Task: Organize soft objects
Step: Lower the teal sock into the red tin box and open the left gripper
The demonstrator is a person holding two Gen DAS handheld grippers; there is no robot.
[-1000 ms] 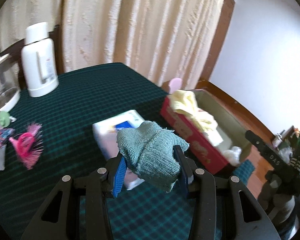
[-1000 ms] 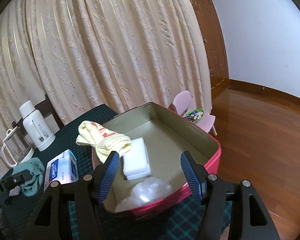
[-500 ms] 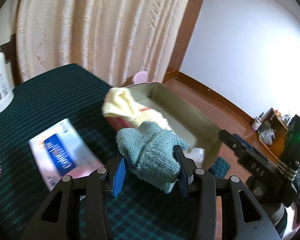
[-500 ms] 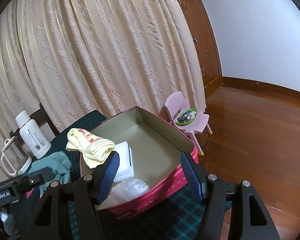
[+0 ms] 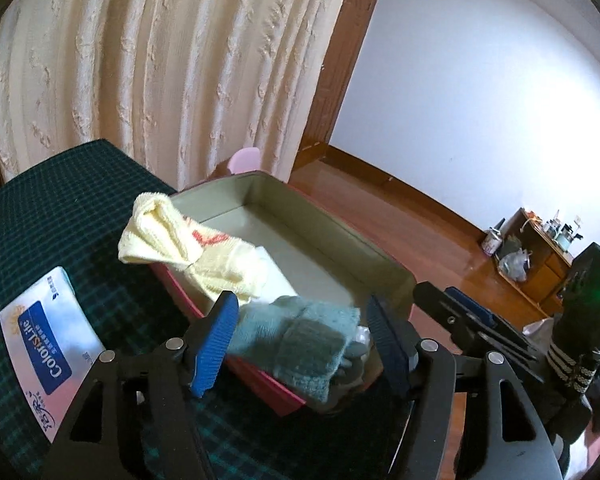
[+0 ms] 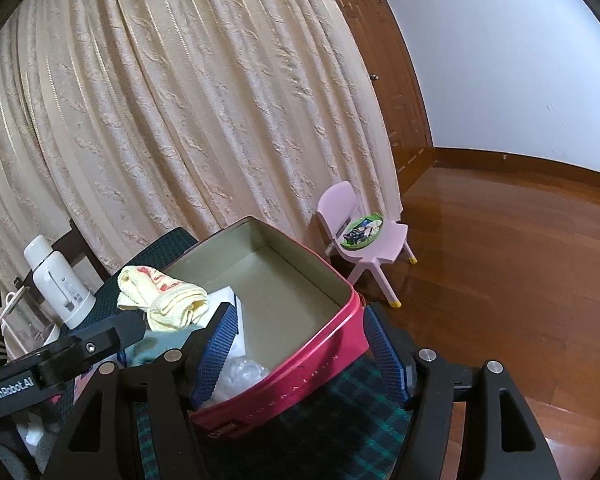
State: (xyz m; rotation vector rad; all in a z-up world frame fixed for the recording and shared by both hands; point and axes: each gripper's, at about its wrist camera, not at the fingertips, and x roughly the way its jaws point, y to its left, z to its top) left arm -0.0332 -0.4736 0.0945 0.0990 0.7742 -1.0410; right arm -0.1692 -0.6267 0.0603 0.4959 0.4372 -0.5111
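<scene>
A red box [image 5: 340, 240] with a beige inside sits at the table's corner; it also shows in the right wrist view [image 6: 340, 320]. A yellow towel [image 5: 180, 236] drapes over its left rim. A white sponge [image 5: 274, 268] and clear plastic [image 6: 240, 372] lie inside. My left gripper [image 5: 300, 344] is open; a green knitted cloth [image 5: 300, 340] lies loose between its fingers, draped over the box's near rim. My right gripper [image 6: 296, 356] is open and empty, its fingers either side of the box's near corner.
A tissue pack [image 5: 48, 340] lies on the dark green checked tablecloth [image 5: 60, 208] left of the box. A white thermos [image 6: 58, 284] stands at the far left. A pink child's chair [image 6: 364, 236] stands on the wood floor beyond the table.
My left gripper carried the green cloth right to the box, then opened; the cloth now rests on the rim. My right gripper drew closer to the box corner.
</scene>
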